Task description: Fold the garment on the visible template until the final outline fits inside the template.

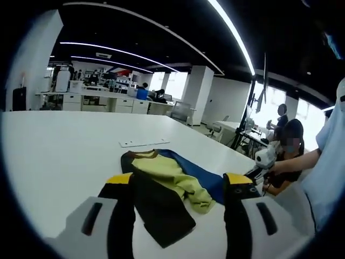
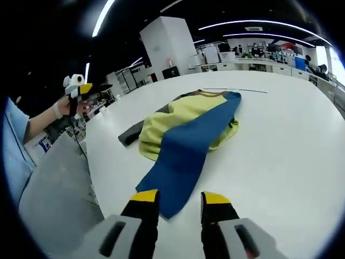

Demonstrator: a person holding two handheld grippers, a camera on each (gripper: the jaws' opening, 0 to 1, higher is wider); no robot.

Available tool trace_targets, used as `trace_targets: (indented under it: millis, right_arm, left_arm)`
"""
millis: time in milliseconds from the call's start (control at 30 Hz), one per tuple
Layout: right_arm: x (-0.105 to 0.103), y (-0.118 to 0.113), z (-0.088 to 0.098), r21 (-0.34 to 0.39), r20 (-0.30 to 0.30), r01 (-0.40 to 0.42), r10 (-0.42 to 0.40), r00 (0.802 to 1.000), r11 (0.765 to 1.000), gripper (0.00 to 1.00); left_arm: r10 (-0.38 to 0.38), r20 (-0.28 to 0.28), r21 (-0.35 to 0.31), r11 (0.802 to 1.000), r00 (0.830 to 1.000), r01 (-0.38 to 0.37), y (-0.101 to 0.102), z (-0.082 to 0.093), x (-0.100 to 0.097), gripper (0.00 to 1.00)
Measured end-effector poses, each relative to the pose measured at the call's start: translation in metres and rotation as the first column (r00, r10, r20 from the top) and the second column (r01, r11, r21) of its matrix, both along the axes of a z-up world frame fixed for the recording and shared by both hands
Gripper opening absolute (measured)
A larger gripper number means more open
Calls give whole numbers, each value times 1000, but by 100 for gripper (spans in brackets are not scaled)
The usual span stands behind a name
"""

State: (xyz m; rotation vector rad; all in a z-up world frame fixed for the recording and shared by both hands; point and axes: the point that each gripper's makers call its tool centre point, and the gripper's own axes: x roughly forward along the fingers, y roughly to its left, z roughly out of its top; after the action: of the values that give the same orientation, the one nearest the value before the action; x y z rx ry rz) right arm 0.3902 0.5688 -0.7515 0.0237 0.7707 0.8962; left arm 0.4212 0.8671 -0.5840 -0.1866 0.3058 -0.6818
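Note:
A garment (image 1: 172, 181) in black, yellow-green and blue lies crumpled on the white table (image 1: 59, 151). My left gripper (image 1: 178, 181) hovers at its near side, open, with its jaws wide apart and the black part showing between them. In the right gripper view the garment (image 2: 186, 127) stretches away, and its blue end reaches between the jaws of my right gripper (image 2: 180, 197), which stands open. Each gripper also appears in the other's view, held in a hand: the right gripper (image 1: 267, 156) and the left gripper (image 2: 75, 86).
A flat white strip (image 1: 140, 143) lies on the table just beyond the garment. The table's edge (image 2: 89, 162) runs close to the person's sleeve (image 2: 16, 145). Seated people (image 1: 288, 145), desks and chairs fill the office behind.

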Motion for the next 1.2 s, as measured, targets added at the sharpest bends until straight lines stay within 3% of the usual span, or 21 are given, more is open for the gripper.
trace_targets:
  millis: [233,400,500,633,900,967,1200]
  right_arm:
    - [-15,-2,-15,-37,-6,-1,1,1000,999,21]
    - [-14,-1,-14,-35,19,18,-17,1000,999,14]
    - [-18,0,-15,-88,68,-30,36,997,996,14]
    - [-14,-4,-19,-240,178,-72,117,977,968,6]
    - [-16,3,-20,-221,144,-75,109,984,972,3]
    - [-16,4,-20,-264,188,-103,156,970,959,3]
    - [-19,11,-20,-326,203,-127,201,958,937,0]
  left_arm:
    - [4,-14,-14,1000,1000,-4,1,-7,-5,62]
    - [13,-25,-28,999,1000,-14,1,-10,-6,61]
    - [7,-27,-30,1000,1000,-8,0,-12,-7,61]
    - [6,-34,-35,999,999,-8,-1,-14,-6,60]
    - [0,-38,-38,999,999,-1,-1,-17,-8,60]
    - [4,-41,-39,999,999,-6,1,-18,-8,60]
    - [9,-44,-44,999,999,-11,1,-19,-10,59]
